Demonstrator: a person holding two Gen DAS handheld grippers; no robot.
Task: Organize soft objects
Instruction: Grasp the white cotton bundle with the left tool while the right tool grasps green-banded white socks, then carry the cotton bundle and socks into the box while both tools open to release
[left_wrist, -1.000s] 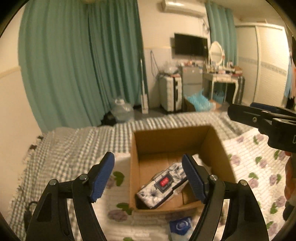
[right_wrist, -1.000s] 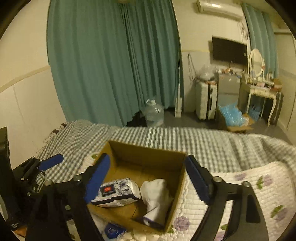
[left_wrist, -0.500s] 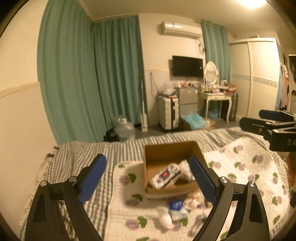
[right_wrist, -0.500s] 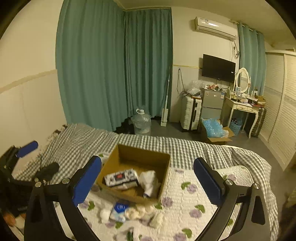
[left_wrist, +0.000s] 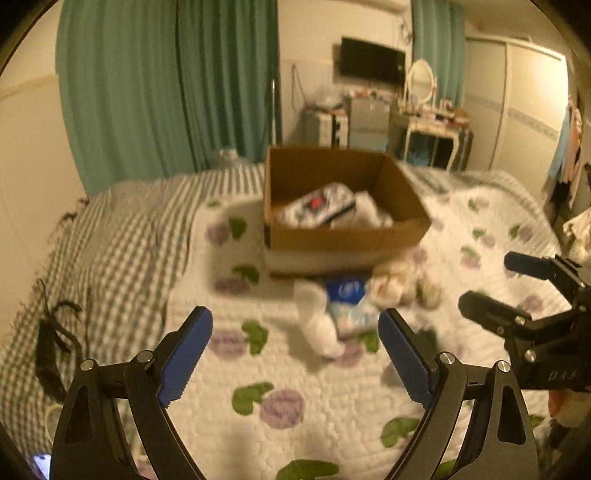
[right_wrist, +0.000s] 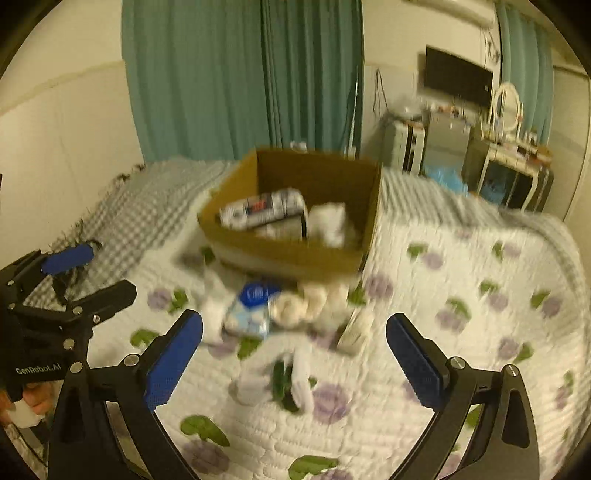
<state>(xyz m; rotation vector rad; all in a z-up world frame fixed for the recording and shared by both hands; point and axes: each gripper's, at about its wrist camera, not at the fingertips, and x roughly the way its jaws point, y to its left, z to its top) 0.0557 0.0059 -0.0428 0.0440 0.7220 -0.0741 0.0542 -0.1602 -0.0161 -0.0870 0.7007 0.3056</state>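
A brown cardboard box (left_wrist: 347, 236) (right_wrist: 295, 254) stands on the flowered quilt and holds a floral tissue pack (left_wrist: 317, 208) (right_wrist: 264, 212) and a white cloth (right_wrist: 330, 223). In front of it lie a blue-and-white pack (left_wrist: 347, 299) (right_wrist: 253, 306), a white rolled cloth (left_wrist: 317, 321), cream plush pieces (left_wrist: 395, 284) (right_wrist: 303, 304) and white socks (right_wrist: 295, 380). My left gripper (left_wrist: 295, 352) is open and empty above the quilt, short of the pile. My right gripper (right_wrist: 293, 356) is open and empty over the socks. Both views are blurred.
The flowered quilt (left_wrist: 280, 406) lies over a grey checked blanket (left_wrist: 110, 236) on the bed. A black tangled item (left_wrist: 55, 339) lies at the left edge. Green curtains, a suitcase, a dressing table and a wardrobe stand beyond the bed.
Both grippers have dropped and tilted down toward the pile in front of the box after pulling back from the box. Both stay open and empty.
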